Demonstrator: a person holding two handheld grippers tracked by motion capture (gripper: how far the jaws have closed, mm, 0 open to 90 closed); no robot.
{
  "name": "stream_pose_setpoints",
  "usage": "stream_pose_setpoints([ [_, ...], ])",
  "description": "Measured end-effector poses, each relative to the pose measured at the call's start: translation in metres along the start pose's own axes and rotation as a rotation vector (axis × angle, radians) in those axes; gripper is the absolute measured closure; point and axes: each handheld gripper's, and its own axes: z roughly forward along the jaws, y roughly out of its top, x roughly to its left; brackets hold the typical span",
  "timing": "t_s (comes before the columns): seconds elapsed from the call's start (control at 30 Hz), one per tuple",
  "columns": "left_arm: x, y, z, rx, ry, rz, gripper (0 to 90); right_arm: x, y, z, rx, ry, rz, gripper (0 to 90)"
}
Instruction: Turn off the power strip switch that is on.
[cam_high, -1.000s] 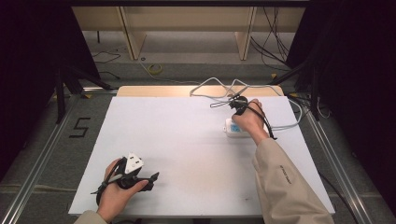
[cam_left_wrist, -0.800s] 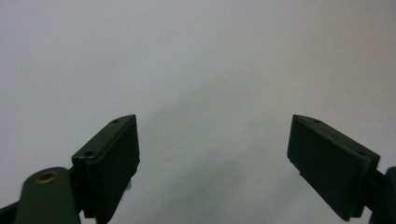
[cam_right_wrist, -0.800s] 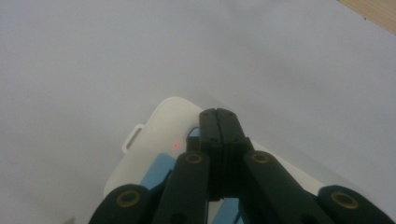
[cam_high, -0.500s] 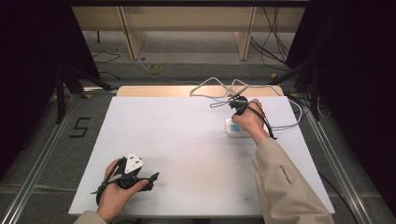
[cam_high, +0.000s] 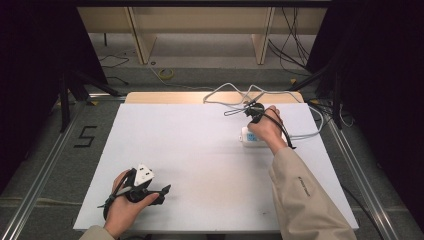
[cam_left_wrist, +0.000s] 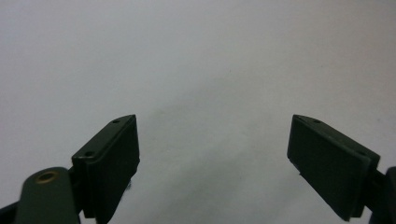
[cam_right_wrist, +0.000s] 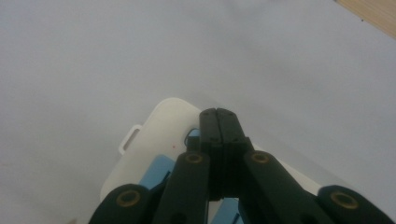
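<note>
A white plastic box with pale blue panels (cam_high: 247, 138) lies at the table's far right. My right gripper (cam_high: 254, 117) is held over it by a hand in a beige sleeve. In the right gripper view, its jaws (cam_right_wrist: 218, 115) are shut tight with nothing visible between them, and their tips are right above the box's white top (cam_right_wrist: 159, 135). Whether they touch it I cannot tell. My left gripper (cam_high: 161, 192) rests near the front left corner of the white table (cam_high: 200, 145). Its jaws stand wide open (cam_left_wrist: 215, 135) over the bare surface.
Grey and white cables (cam_high: 235, 94) loop over the far edge behind the box and run off to the right. A wooden strip (cam_high: 165, 97) shows along the table's back edge. Metal rails flank the table, and dark curtains stand at both sides.
</note>
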Motion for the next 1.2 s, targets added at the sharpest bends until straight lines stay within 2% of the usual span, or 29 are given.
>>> stream_pose_setpoints([
  [0.27,0.0001,0.0003,0.0000,-0.002,0.000,0.001,16.4,0.0007,0.0002,0.0002,0.004,-0.011,-0.006,90.0],
  [0.4,0.0011,0.0000,0.0000,0.003,-0.001,-0.001,16.4,-0.0021,-0.0009,-0.0004,-0.006,0.010,0.006,90.0],
  [0.47,0.0011,0.0001,0.0003,0.001,-0.001,-0.001,16.5,-0.0033,-0.0013,-0.0009,-0.018,0.042,0.028,90.0],
  [0.6,0.0009,0.0001,-0.0001,0.002,-0.001,-0.001,16.4,-0.0032,-0.0003,-0.0013,-0.005,0.049,0.019,90.0],
  [0.97,0.0001,0.0000,0.0011,0.001,-0.001,-0.004,16.4,-0.0018,-0.0022,0.0003,-0.016,0.043,0.026,90.0],
  [1.2,0.0012,-0.0003,0.0003,0.006,-0.003,-0.001,16.4,0.0019,-0.0019,-0.0002,-0.018,0.021,-0.003,90.0],
])
